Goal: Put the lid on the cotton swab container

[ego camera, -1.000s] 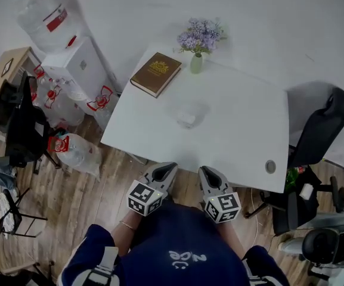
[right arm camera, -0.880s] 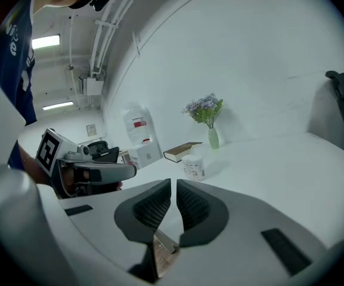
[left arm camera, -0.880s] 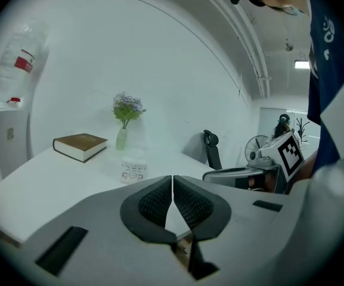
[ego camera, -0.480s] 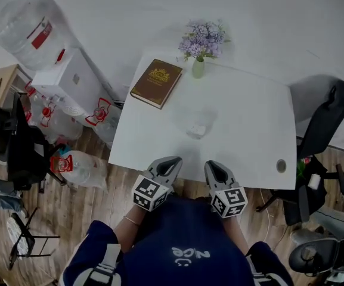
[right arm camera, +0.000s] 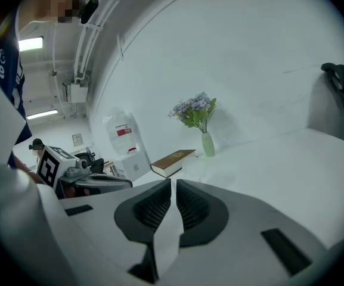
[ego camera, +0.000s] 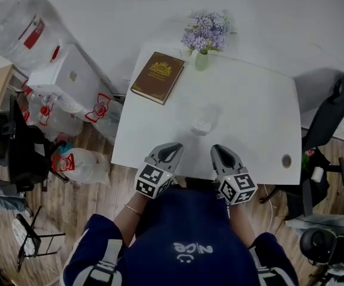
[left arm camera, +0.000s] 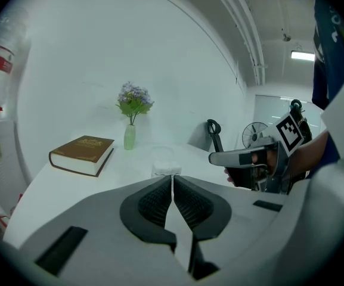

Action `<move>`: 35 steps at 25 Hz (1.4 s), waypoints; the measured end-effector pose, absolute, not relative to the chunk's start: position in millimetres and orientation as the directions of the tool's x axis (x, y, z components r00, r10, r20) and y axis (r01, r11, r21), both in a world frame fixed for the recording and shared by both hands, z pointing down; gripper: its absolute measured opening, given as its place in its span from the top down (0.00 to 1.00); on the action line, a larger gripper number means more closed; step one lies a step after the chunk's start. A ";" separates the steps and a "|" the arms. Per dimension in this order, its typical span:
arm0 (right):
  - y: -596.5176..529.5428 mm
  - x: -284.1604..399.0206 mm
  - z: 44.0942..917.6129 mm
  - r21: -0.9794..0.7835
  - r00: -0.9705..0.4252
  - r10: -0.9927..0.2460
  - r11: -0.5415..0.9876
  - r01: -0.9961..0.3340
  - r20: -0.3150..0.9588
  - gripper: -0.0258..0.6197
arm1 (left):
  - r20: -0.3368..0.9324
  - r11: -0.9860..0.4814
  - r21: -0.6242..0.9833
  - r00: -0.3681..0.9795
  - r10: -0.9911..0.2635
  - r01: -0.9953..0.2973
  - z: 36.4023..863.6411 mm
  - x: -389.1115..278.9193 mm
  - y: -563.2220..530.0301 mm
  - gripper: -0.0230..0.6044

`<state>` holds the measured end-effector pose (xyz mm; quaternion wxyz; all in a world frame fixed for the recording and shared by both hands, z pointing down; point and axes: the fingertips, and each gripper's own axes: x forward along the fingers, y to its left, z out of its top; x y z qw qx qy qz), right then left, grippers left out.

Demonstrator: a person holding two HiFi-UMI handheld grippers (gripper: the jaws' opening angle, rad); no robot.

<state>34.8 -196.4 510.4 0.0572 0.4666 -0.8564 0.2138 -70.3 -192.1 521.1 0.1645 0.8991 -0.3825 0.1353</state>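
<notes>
A small clear cotton swab container with white contents stands in the middle of the white table; it also shows just past my left jaws. I cannot make out a separate lid. My left gripper hovers at the table's near edge, jaws shut and empty. Beside it, my right gripper is also shut with nothing in it. Both are short of the container. Each gripper shows in the other's view: the right gripper and the left gripper.
A brown book lies at the table's far left corner, next to a green vase of purple flowers. A black office chair stands to the right. Boxes and water bottles crowd the floor on the left.
The person has come closer to the table. Both grippers have moved forward, from in front of the table's near edge to over it, and stay shut.
</notes>
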 end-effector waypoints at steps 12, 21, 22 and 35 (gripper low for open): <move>-266.1 57.9 493.0 -0.362 -0.594 -0.758 0.493 -0.791 0.267 0.87 | 0.426 -0.673 0.206 0.684 -0.592 -0.710 533.2 -57.8 -234.3 0.66; -312.8 63.8 503.2 -0.409 -0.647 -0.673 0.510 -0.757 0.358 0.87 | 0.564 -0.827 0.093 0.714 -0.415 -0.555 570.9 -37.6 -261.6 0.51; -318.0 63.7 504.9 -0.411 -0.651 -0.663 0.512 -0.755 0.369 0.87 | 0.559 -0.834 0.113 0.729 -0.396 -0.540 572.2 -33.3 -264.8 0.50; -372.4 62.6 524.2 -0.505 -0.692 -0.560 0.477 -0.719 0.456 0.87 | 0.595 -0.931 0.138 0.780 -0.195 -0.338 591.1 -4.2 -280.8 0.49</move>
